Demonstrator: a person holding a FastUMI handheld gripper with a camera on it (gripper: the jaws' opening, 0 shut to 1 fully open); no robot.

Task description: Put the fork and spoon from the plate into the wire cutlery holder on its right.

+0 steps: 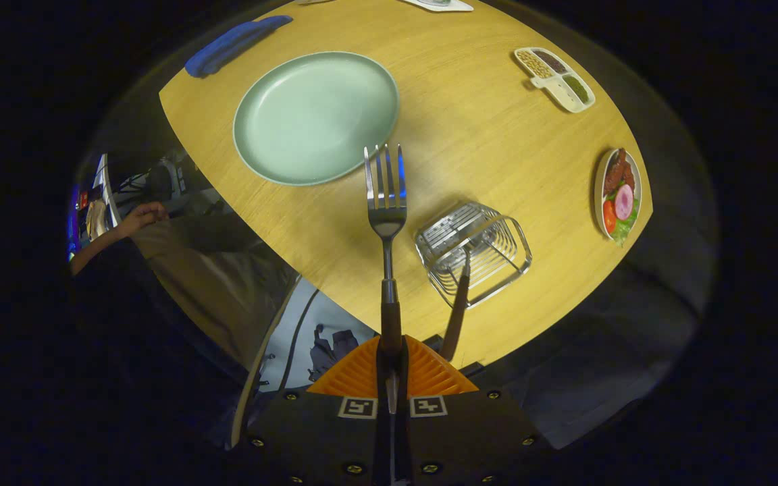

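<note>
Here the wooden table (pixel 483 135) takes up most of the gripper view, seen from above. Its largest dish is the pale green plate (pixel 315 116), bare of cutlery, at about eleven o'clock from the fork's tines. The wire cutlery holder (pixel 477 248) stands at about four o'clock from those tines, just beside the fork, with a dark-handled utensil (pixel 460 297), its head hidden, leaning out of it toward the table's near edge. Farther off at about two o'clock lies a divided dish (pixel 556 78) of seeds or spices, and at three o'clock a small plate of food (pixel 620 196) near the table edge. A blue cloth (pixel 234 44) lies past the green plate at eleven o'clock. The gripper (pixel 390 364) has its fingers closed together on the handle of the fork (pixel 385 196), which points straight ahead, tines up, above the table between plate and holder.
</note>
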